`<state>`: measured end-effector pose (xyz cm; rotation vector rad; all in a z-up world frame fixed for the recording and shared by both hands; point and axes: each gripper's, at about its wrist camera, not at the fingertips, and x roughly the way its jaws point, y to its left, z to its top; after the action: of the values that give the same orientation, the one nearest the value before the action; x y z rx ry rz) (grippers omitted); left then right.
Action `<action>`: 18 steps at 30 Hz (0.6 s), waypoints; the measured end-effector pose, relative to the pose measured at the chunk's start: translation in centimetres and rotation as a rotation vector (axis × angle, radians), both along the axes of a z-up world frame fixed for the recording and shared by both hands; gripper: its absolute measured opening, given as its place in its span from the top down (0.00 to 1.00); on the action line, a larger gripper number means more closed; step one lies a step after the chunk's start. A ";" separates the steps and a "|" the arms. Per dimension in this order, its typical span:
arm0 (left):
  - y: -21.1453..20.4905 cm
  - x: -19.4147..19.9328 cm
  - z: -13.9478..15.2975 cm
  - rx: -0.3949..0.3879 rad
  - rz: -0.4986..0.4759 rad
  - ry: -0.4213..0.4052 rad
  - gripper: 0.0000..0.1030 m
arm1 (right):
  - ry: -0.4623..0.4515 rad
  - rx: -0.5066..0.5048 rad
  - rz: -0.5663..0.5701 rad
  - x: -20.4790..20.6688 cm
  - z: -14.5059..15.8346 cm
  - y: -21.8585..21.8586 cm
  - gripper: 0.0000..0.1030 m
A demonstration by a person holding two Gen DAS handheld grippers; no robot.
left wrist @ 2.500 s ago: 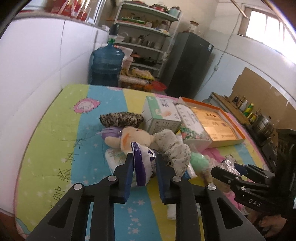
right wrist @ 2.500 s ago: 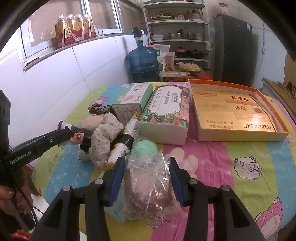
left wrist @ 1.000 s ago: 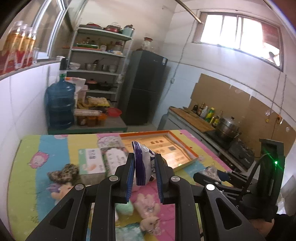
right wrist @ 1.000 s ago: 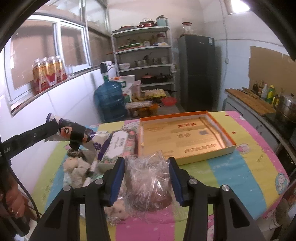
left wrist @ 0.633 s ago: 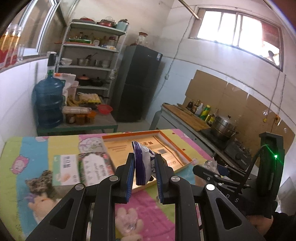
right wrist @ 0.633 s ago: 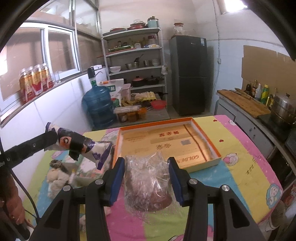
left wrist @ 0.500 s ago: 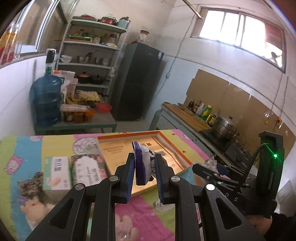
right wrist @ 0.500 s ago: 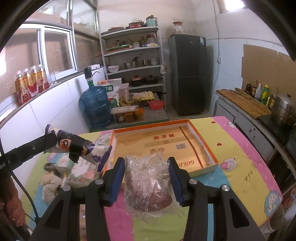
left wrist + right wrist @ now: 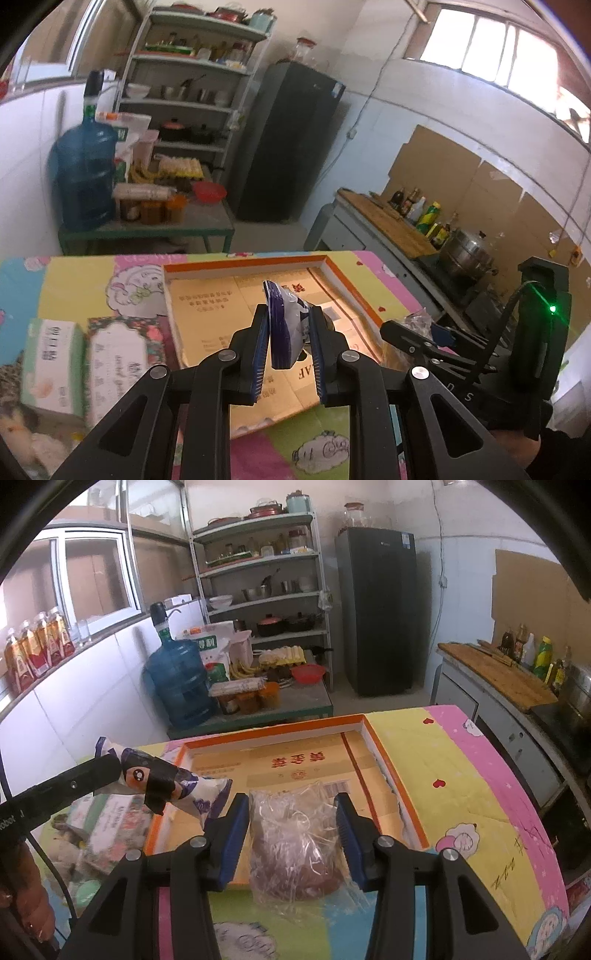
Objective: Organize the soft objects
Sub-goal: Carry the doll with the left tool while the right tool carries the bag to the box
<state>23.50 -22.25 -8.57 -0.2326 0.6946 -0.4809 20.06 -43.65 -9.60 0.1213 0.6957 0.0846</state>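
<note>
A bench point(image 9: 461, 775) under a bright cartoon-print cloth carries a wide, shallow orange-rimmed cardboard box point(image 9: 288, 734), its tan floor printed with red Chinese characters and nothing lying in it. Left of it sit a floral tissue box point(image 9: 118, 354) and a green-and-white tissue box point(image 9: 51, 365). The right gripper point(image 9: 291, 834) clenches a crinkled clear plastic bag holding something brownish point(image 9: 295, 845) above the box's near edge. The left gripper point(image 9: 288, 347) grips a purple-and-white soft pouch point(image 9: 284, 325) over the box.
</note>
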 end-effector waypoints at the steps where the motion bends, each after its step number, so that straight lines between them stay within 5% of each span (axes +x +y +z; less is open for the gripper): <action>1: -0.4 0.5 -0.4 0.003 0.005 0.011 0.80 | 0.004 0.000 0.001 0.3 -0.2 -0.2 0.54; 18: -3.4 6.1 -5.7 0.061 0.071 0.113 0.80 | 0.091 -0.007 0.058 7.4 -5.8 -3.0 0.59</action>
<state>29.63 -25.65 -14.24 -0.2275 0.8075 -0.3804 27.44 -46.66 -15.38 0.0987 0.7907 0.1331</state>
